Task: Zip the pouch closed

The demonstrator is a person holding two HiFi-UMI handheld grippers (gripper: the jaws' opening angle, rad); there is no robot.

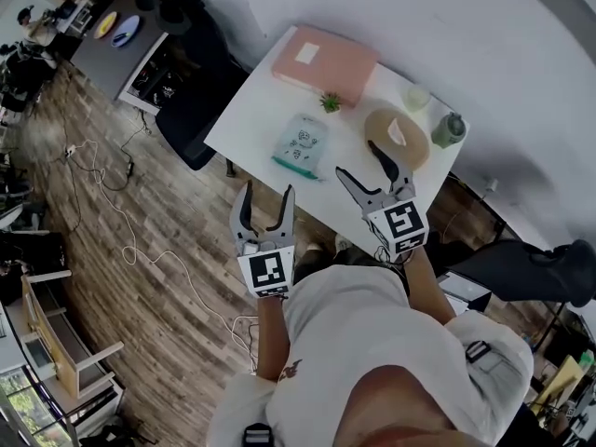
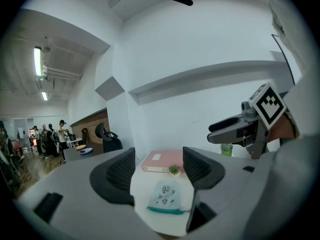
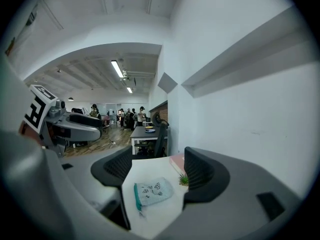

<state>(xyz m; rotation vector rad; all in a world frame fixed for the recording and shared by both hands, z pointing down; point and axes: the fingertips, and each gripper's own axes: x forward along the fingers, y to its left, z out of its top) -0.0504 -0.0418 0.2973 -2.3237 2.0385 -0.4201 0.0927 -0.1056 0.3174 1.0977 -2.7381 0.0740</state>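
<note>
The pouch (image 1: 303,144) lies flat near the front edge of the white table (image 1: 253,124), its teal zip edge turned toward the person and just short of that edge. Bare tabletop runs to its left up to the table's corner, and a strip of bare top separates it from the things behind.

The left gripper (image 1: 268,194) hangs off the table over the wood floor (image 1: 140,222), short of the front edge, jaws spread wide with nothing between them. The right gripper (image 1: 355,156) reaches over the front edge to the right of the pouch, jaws likewise released and empty. Neither touches the pouch.

Behind the pouch stands a small plant (image 1: 330,102), and behind that a pink folder (image 1: 326,63) against the wall, with a white label too small to read. To the right sit a tan disc (image 1: 396,136), a clear cup (image 1: 416,98) and a green bottle (image 1: 448,129), leaving that end crowded.

The pouch is pale, soft fabric, rounded at the far end, printed with small dark drawings; no words can be read. Each gripper carries a cube with black-and-white square markers. A black chair (image 1: 200,101) stands at the table's left end, and cables trail over the floor.
</note>
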